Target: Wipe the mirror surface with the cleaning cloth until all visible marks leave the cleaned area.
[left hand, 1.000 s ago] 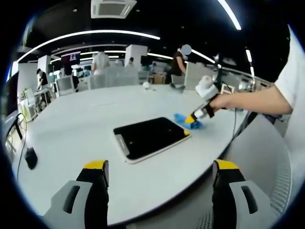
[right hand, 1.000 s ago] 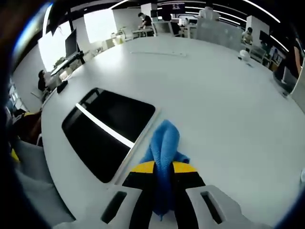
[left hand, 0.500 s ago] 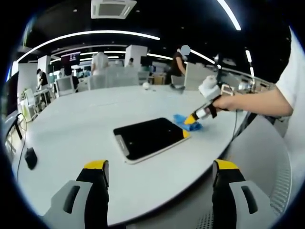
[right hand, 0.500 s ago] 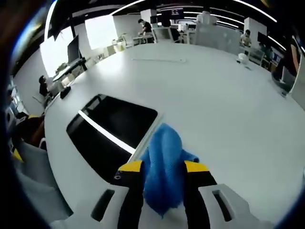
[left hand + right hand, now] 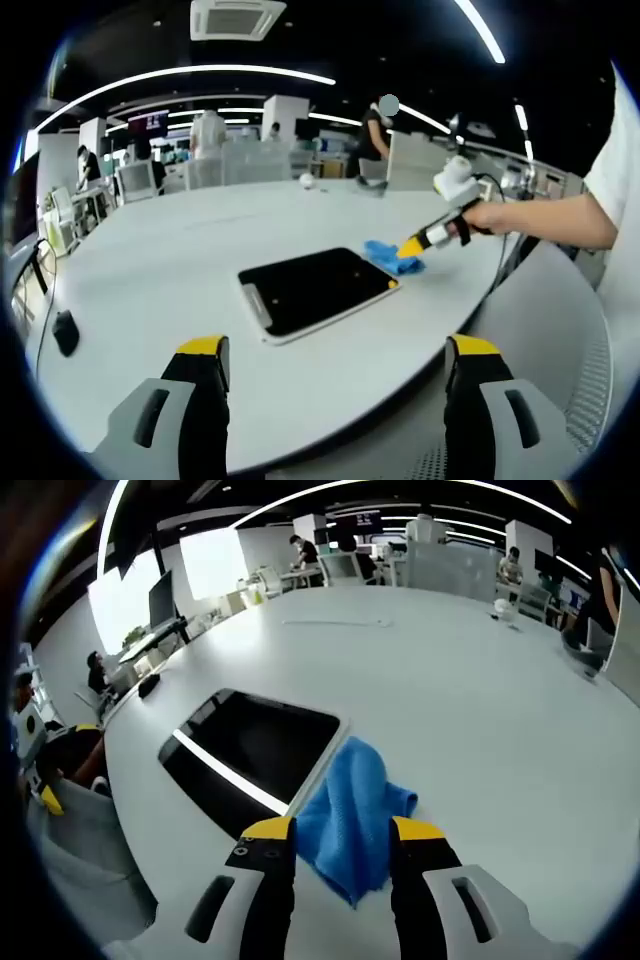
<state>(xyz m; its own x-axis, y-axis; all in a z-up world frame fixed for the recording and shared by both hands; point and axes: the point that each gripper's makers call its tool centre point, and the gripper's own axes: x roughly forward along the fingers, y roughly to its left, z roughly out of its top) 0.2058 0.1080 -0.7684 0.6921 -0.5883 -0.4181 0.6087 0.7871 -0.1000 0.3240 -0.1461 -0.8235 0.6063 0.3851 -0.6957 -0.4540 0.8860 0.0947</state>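
Note:
The dark mirror [image 5: 315,288] lies flat on the white table [image 5: 150,260], and in the right gripper view the mirror [image 5: 250,752] reflects a bright ceiling strip. A blue cleaning cloth [image 5: 350,808] lies crumpled on the table against the mirror's near right edge. My right gripper [image 5: 341,832] is open, one jaw on each side of the cloth, which spreads loosely between them. In the left gripper view the right gripper [image 5: 412,245], held by a hand, points down at the cloth [image 5: 388,255]. My left gripper [image 5: 337,350] hovers open at the table's near edge with nothing between its jaws.
A small black object [image 5: 64,330] sits near the table's left edge. A white round object [image 5: 307,179] rests at the far side. The table's curved front edge runs just beyond the left jaws. Desks, screens and people stand in the background.
The right gripper's jaws have spread from shut on the cloth to open. The cloth now spreads loose on the table by the mirror. The left gripper stays still.

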